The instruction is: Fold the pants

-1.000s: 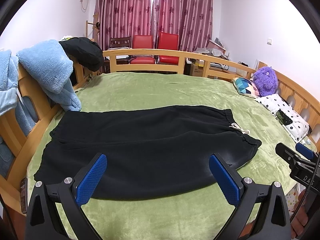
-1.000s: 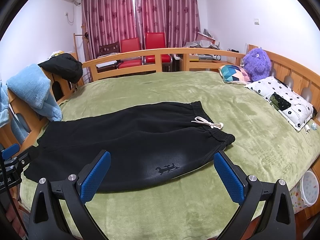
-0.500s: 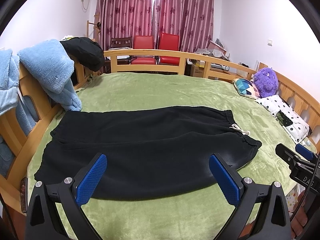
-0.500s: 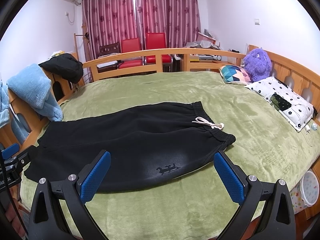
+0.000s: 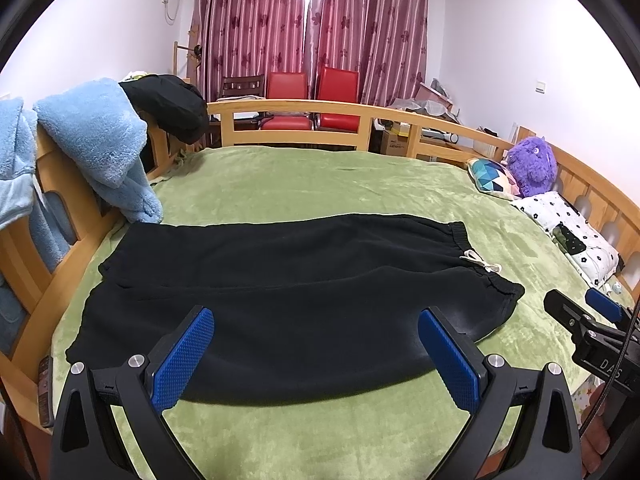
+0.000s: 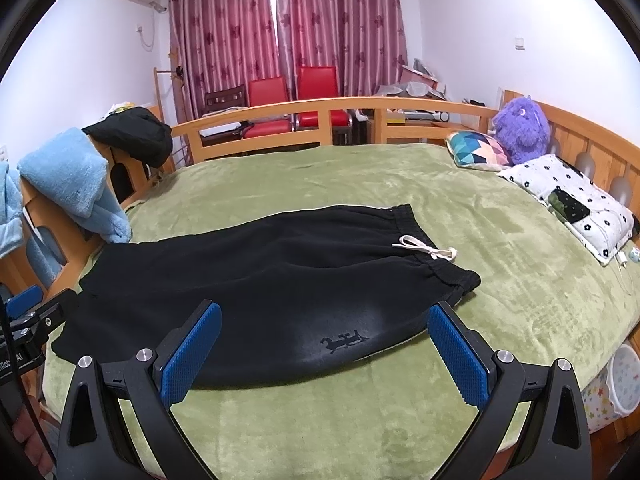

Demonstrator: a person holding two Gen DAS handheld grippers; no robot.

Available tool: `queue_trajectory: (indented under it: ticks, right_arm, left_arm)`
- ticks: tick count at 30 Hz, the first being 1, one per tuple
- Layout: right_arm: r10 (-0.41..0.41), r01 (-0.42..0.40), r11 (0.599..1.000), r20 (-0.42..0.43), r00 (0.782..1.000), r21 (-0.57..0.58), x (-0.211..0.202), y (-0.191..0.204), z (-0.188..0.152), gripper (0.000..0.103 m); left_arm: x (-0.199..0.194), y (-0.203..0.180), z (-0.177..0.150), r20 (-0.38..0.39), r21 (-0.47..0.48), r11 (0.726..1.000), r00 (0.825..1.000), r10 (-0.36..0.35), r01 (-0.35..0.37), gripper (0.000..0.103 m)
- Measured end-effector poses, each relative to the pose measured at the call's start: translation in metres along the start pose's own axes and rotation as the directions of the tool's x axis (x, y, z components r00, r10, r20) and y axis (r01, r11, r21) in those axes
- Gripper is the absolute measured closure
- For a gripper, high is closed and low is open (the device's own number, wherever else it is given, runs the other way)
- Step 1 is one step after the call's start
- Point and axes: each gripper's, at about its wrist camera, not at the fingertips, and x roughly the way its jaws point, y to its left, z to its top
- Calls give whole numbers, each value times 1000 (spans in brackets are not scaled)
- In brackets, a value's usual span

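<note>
Across the green plush bed [image 5: 320, 184] lie the black fleece pants [image 5: 280, 280], waistband at 3 o'clock. Both my left hand-held gripper [image 5: 316, 354] and right hand-held gripper [image 6: 324, 356] hover spread wide, empty. Pinching only the top layer could bunch the fold; the white drawstring [image 6: 426, 249] may snag.

Legible text is scarce. In the left wrist view, the right gripper [image 5: 596, 322] body carries white letters reading "DAS", cut off by the frame edge. In the right wrist view, the left gripper [image 6: 28, 312] body shows "Rob" and "AI", partly cut off. A cardboard box [image 5: 394, 142] beyond the bed rail bears print too small to read.
</note>
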Motion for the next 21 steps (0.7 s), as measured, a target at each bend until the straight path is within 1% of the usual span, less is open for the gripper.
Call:
queue_trajectory:
  ticks: [4, 6, 8, 9, 11, 12, 14, 15, 17, 18, 19, 21]
  right_arm:
    - [25, -26, 1000, 37, 999, 15, 9, -5, -5, 2]
    - [23, -24, 1000, 56, 998, 18, 18, -9, -10, 2]
    - [20, -21, 1000, 56, 998, 18, 28, -14, -14, 2]
    - [24, -26, 999, 56, 998, 22, 37, -17, -19, 2]
    - [27, -30, 998, 60, 998, 47, 50, -24, -27, 2]
    - [21, -25, 998, 51, 998, 65, 58, -28, -30, 2]
    - [12, -10, 995, -17, 1000, 103, 79, -37, -37, 2]
    - [14, -6, 994, -67, 998, 112, 92, -41, -39, 2]
    - [9, 8, 993, -146, 989, 114, 115, -48, -45, 2]
    - [-9, 31, 993, -189, 982, 116, 129, -54, -50, 2]
    - [-18, 43, 992, -213, 977, 115, 137, -57, -54, 3]
    - [-31, 60, 993, -255, 966, 106, 150, -64, -63, 9]
  left_arm:
    - [11, 5, -2, -3, -2, 1000, 1000, 14, -14, 0]
    - [24, 10, -5, -23, -1, 999, 999, 46, -46, 0]
    - [36, 14, -10, -45, 4, 997, 996, 75, -74, 0]
    - [44, 20, -14, -54, -7, 995, 994, 97, -98, 0]
    - [57, 29, -18, -75, -24, 993, 990, 117, -119, 0]
    - [67, 36, -20, -100, -41, 991, 987, 127, -131, 0]
    - [80, 49, -24, -130, -72, 988, 983, 127, -138, 1]
    - [86, 57, -27, -139, -96, 987, 983, 117, -131, 1]
    - [96, 74, -34, -152, -137, 984, 984, 90, -111, 1]
    - [102, 82, -38, -162, -152, 983, 983, 82, -107, 1]
    - [105, 88, -43, -170, -163, 981, 982, 77, -105, 1]
    - [117, 105, -56, -202, -195, 976, 978, 55, -95, 1]
